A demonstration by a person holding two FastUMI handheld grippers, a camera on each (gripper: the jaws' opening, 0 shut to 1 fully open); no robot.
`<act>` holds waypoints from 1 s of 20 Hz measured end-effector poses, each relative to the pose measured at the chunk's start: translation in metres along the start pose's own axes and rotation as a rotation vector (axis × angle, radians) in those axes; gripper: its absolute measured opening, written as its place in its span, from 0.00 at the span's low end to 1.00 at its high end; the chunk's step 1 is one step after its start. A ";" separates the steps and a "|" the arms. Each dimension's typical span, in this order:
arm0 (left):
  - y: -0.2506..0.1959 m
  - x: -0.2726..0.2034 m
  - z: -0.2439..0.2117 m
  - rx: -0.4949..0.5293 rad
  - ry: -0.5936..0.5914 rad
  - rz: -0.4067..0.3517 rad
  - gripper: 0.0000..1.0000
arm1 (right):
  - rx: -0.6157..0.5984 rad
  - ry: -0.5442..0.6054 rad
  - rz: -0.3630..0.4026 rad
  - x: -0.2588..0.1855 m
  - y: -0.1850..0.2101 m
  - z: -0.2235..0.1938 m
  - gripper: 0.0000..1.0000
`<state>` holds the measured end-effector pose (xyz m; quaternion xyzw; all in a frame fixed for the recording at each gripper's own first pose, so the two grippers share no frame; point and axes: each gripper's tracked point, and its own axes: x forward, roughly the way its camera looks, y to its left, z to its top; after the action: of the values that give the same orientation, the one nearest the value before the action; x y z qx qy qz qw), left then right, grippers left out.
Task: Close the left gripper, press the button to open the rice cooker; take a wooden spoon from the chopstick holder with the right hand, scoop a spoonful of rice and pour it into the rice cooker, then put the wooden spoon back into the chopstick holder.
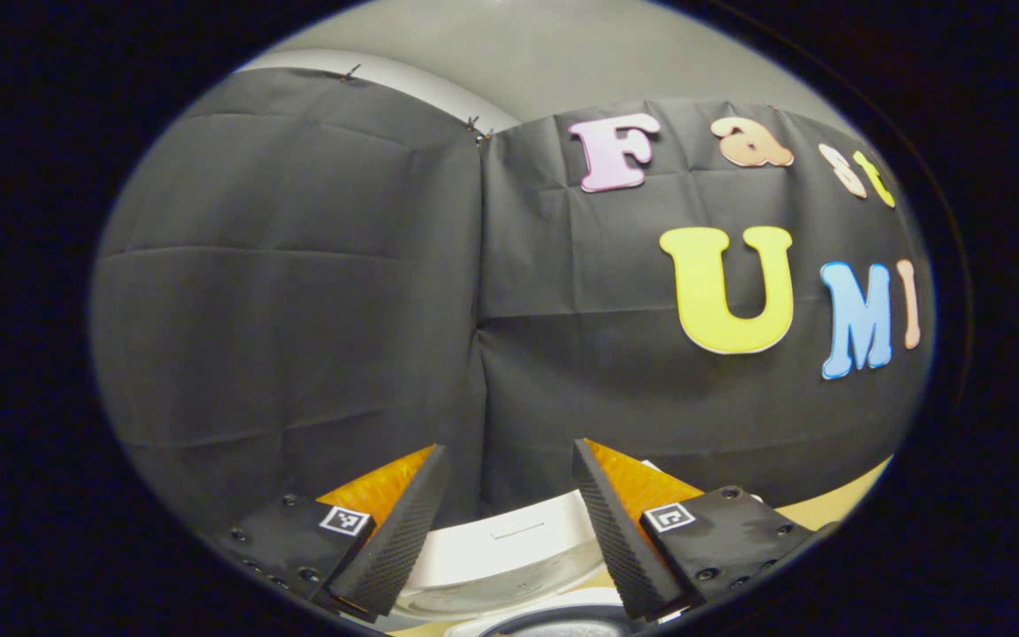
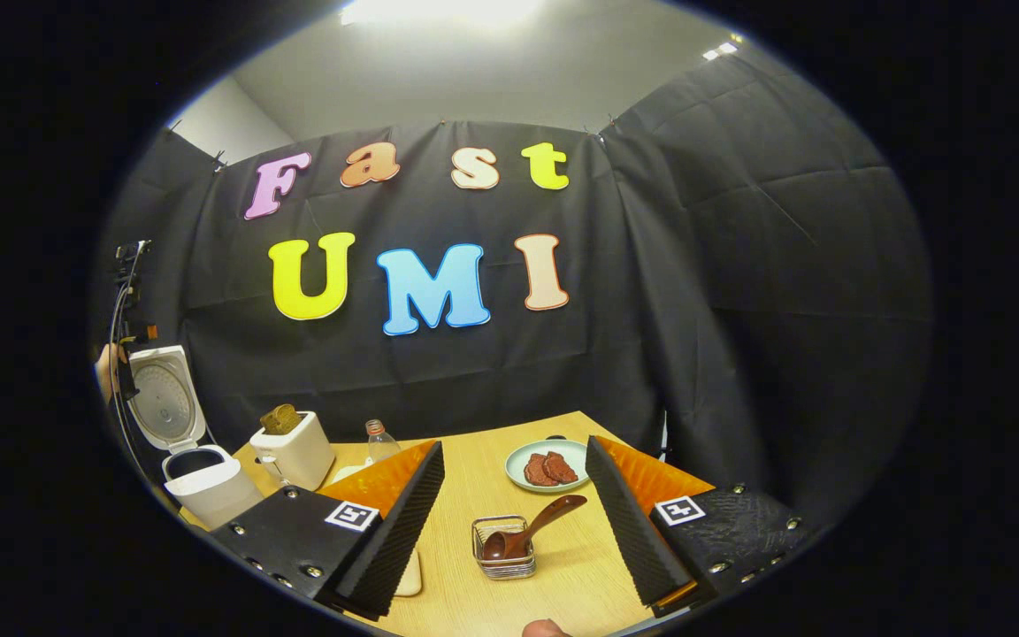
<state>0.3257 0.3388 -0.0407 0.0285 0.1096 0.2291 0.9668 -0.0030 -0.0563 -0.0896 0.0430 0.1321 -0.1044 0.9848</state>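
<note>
Black cloth walls close off the booth, grey ceiling above, light wood table at lower centre of the right gripper view.

Right gripper view: right gripper at the bottom of frame, jaws spread wide, nothing between them, hanging above the table. Wire chopstick holder sits on the table in the gap between the fingers, lower centre. Wooden spoon lies in it, bowl down inside the holder, handle tilted up toward the right. Behind it, a pale plate with dark red slices, centre-right. White rice cooker at lower left of frame, lid standing up open, dark pot opening visible. A hand shows at the far left edge just beside the lid. White toaster with bread in it just right of the cooker; a clear bottle further right, near the wall.

Left gripper view: left gripper at bottom of frame, jaws apart, empty, facing the cloth wall. White rice cooker lid shows low between its fingers, bottom centre. Strip of table at lower right edge.
</note>
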 end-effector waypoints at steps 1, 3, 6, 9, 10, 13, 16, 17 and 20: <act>0.000 0.005 -0.009 0.007 0.021 0.003 0.99 | -0.013 -0.001 0.000 -0.001 0.000 -0.001 0.98; 0.001 0.008 -0.015 0.007 0.043 0.013 0.98 | -0.024 -0.004 0.003 -0.001 -0.001 0.001 0.98; 0.003 0.006 -0.013 -0.040 0.056 0.005 0.97 | -0.021 -0.002 0.021 0.000 0.001 0.001 0.98; 0.002 -0.001 -0.014 -0.055 0.094 -0.004 0.96 | -0.021 0.002 0.043 0.002 0.000 0.001 0.98; 0.001 -0.005 -0.013 -0.056 0.100 -0.007 0.97 | -0.016 0.002 0.050 0.004 -0.001 0.001 0.98; -0.017 -0.032 -0.021 -0.065 0.112 -0.018 0.97 | -0.001 0.007 0.072 0.010 -0.005 0.002 0.98; -0.028 -0.053 -0.026 -0.067 0.119 -0.039 0.96 | 0.001 0.009 0.085 0.012 -0.015 0.005 0.98; -0.032 -0.061 -0.030 -0.065 0.119 -0.042 0.96 | 0.001 0.007 0.089 0.013 -0.018 0.007 0.98; -0.046 -0.083 -0.041 -0.065 0.129 -0.044 0.96 | -0.001 0.010 0.102 0.019 -0.022 0.013 0.98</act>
<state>0.2638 0.2608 -0.0691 -0.0203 0.1646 0.2124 0.9630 0.0136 -0.0832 -0.0839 0.0496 0.1347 -0.0538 0.9882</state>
